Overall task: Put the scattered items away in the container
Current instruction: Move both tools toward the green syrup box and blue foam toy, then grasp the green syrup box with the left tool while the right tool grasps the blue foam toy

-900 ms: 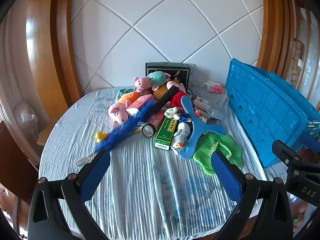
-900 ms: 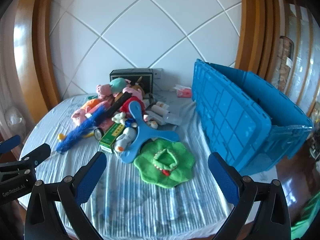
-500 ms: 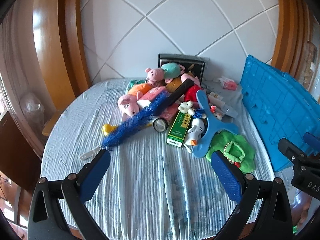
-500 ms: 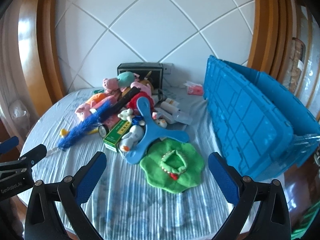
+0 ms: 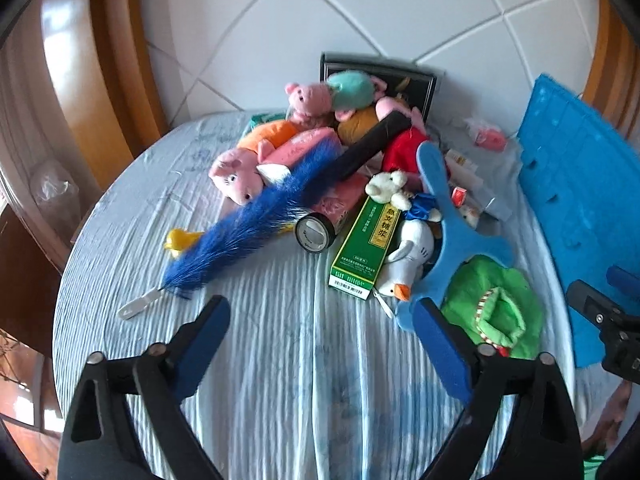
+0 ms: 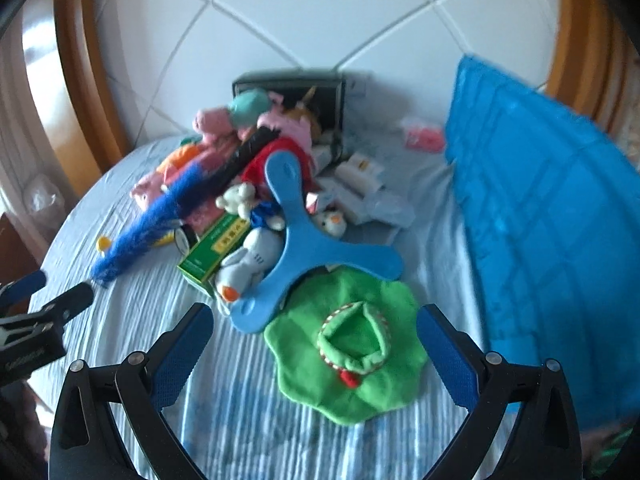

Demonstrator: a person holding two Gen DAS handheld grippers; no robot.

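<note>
With both jaws spread wide and empty, the left gripper [image 5: 320, 320] and right gripper [image 6: 314, 328] hang above the table [image 5: 280, 380]. Nearest lie one green cloth [image 6: 348, 356], one blue three-armed boomerang [image 6: 296, 240] and one green carton [image 5: 366, 242] printed with Chinese characters. Behind are one blue brush [image 5: 256, 224], one tape roll [image 5: 315, 233] and several plush toys, while the blue container [image 6: 552, 216] stands at the right edge.

A: What's behind it all?

B: A white wall [image 5: 360, 20] crossed by diagonal grooves, like big tiles set on their corners. Glossy wood trim [image 5: 116, 52] curves up on the left, and more wood [image 6: 576, 32] stands on the right.

A: And the counter?

B: The counter [image 5: 280, 380] is round, under a pale blue crinkled cloth [image 6: 248, 408].

A: The light?

B: Daylight, bright on the left trim. There may be a clear bag [image 5: 52, 192] beside it; too blurred to be sure.
</note>
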